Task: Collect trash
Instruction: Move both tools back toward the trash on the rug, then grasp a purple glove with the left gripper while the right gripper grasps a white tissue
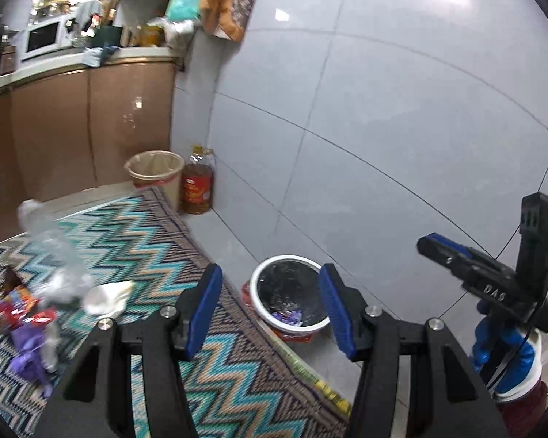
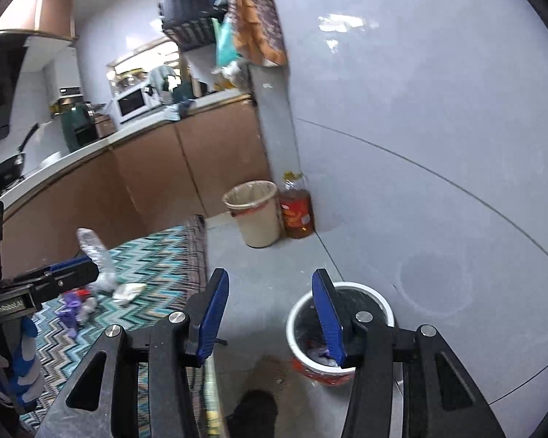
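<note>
So, both grippers empty rn. Left gripper (image 1: 270,306) has its blue-padded fingers spread wide, nothing between them; right gripper (image 2: 270,314) same, fingers apart, hanging just over the small white-rimmed bin with black liner (image 2: 378,301), which stands on the grey tile floor by the wall and already has a few purple wrappers at the bottom.

Trash pile sits on the teal zigzag woven rug (image 1: 153,226), well apart from that bin, to the left:
- crushed clear plastic bottle (image 1: 51,248), prob very light, springy and slick; best pinched at a crumpled fold or the neck, not the smooth belly.
- crumpled white tissue wad (image 1: 107,297), just beside the bottle; soft, weightless, grab anywhere mid-wad.
- red snack wrappers (image 1: 16,308), thin foil, slippery, lie flat-ish; pinch a raised edge.
- purple wrapper bits (image 1: 29,357), nearest the left gripper; flimsy, same approach.

Nothing fragile. Beige lined wastebasket (image 1: 155,173) and amber oil bottle (image 1: 197,186) stand in the far corner, touching or nearly so.
</note>
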The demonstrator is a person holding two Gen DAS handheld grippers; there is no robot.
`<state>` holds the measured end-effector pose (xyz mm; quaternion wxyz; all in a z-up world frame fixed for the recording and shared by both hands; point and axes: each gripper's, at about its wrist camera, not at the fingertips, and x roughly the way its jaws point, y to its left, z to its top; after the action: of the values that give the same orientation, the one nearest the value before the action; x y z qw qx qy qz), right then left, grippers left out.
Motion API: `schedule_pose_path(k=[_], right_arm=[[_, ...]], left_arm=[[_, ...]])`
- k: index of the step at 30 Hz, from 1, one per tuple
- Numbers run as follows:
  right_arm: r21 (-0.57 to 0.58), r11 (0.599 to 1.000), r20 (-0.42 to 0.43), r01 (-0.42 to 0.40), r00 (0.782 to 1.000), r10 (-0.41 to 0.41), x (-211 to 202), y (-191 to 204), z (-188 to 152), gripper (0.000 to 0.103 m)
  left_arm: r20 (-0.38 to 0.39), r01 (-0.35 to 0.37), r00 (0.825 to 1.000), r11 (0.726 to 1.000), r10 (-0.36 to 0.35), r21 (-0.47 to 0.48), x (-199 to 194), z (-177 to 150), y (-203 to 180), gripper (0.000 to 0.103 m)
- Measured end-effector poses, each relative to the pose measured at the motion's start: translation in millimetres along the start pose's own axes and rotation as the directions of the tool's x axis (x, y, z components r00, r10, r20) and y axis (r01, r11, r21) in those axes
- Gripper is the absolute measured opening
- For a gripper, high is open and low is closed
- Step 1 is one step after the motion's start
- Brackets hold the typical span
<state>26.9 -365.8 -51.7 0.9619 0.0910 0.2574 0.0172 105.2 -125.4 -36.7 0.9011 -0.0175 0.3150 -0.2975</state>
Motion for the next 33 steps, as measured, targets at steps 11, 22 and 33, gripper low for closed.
schedule_pose_path(k=[11,22,33], right_arm=[[-0.121,0.987,0.027,-0.101,0.994,0.105,-27.5,87.1,5.0,0.047],[-0.190,0.961,-0.052,-0.201,0.980,0.194,10.4,147.5,0.6,0.049],[-0.208,0.940,-0.205,-0.270,0.952,0.228,89.8,179.6,-22.4,0.049]], left_arm=[[0.125,-0.110,0.985,0.990,0.121,-0.094,-93.2,-38.3,71.0,0.054],[0.087,-0.252,0.959,0.952,0.269,-0.174,-126.8,-96.0,160.2,0.054],[-0.029,-0.300,0.954,0.938,0.300,-0.172,-89.5,-118.5,215.6,0.054]])
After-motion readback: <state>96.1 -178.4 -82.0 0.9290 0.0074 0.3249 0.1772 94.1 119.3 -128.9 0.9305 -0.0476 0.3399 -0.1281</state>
